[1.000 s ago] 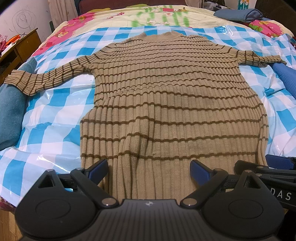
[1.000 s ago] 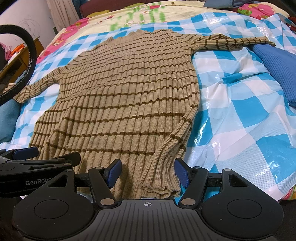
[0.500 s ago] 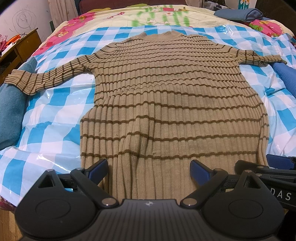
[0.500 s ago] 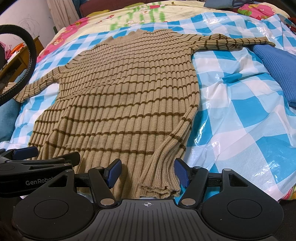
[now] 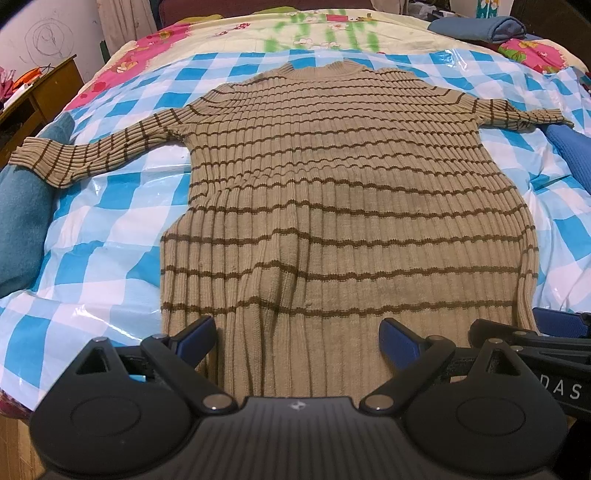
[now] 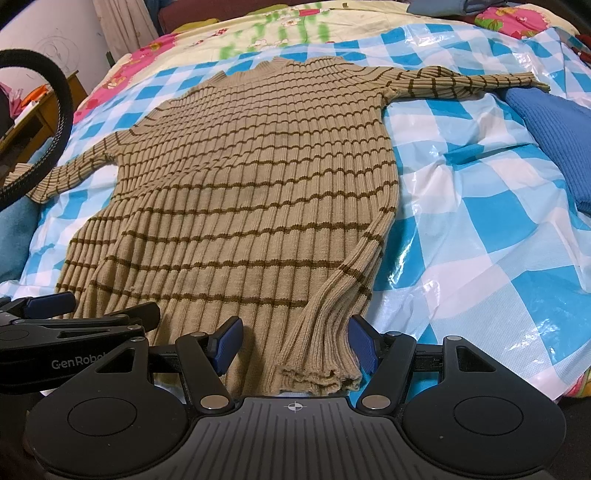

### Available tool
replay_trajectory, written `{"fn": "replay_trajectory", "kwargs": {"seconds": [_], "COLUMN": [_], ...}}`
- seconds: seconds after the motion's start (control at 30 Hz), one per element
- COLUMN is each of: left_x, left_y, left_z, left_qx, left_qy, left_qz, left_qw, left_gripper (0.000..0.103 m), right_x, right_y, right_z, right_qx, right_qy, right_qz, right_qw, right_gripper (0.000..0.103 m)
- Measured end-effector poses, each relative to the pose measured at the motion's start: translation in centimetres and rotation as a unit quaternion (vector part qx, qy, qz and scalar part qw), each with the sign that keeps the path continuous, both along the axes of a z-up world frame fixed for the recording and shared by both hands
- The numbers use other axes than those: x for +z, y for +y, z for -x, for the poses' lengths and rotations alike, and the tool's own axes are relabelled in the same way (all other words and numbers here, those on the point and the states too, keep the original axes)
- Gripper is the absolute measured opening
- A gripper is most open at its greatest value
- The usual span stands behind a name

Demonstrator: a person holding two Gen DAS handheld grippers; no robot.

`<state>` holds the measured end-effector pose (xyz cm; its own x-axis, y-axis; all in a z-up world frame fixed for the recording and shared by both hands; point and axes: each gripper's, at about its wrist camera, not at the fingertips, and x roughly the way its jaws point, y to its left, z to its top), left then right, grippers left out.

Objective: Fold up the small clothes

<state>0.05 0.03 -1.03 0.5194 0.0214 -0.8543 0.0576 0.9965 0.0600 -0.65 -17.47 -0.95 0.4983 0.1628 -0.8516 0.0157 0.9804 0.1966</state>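
Observation:
A tan ribbed sweater with thin brown stripes (image 5: 332,192) lies flat on the bed, collar far, hem near, both sleeves spread out; it also shows in the right wrist view (image 6: 258,192). My left gripper (image 5: 297,338) is open at the left part of the hem, its blue pads wide apart over the cloth. My right gripper (image 6: 295,345) is open at the hem's right corner, which lies bunched between its pads. Neither grips the cloth.
A blue-and-white checked plastic sheet (image 5: 110,221) covers the bed. A teal cloth (image 5: 22,221) lies at the left edge, a blue knit garment (image 6: 554,140) at the right. A folded blue item (image 5: 476,27) sits far back. A wooden cabinet (image 5: 37,96) stands left.

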Motion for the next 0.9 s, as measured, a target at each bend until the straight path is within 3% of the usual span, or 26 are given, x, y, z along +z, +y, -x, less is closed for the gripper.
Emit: {"fn": "replay_trajectory", "kwargs": {"seconds": [0.63,0.9], "left_x": [0.8,1.6], "left_y": [-0.4,-1.1], "left_z": [-0.7,-3.2], "left_qx": [-0.006,-0.024], "left_qy": [-0.015,-0.026], "left_qz": [-0.006,-0.008], "left_qw": [0.9999,0.9994], "left_gripper": [0.099,0.099], "right_x": [0.5,1.1], "right_y": [-0.1,-0.9], "right_z": [-0.6,-2.4], "right_qx": [-0.003,-0.012], "right_qy": [-0.005,-0.014], "right_qz": [-0.006,-0.017], "right_qw": [1.000,1.000], "right_gripper": [0.063,0.063]}}
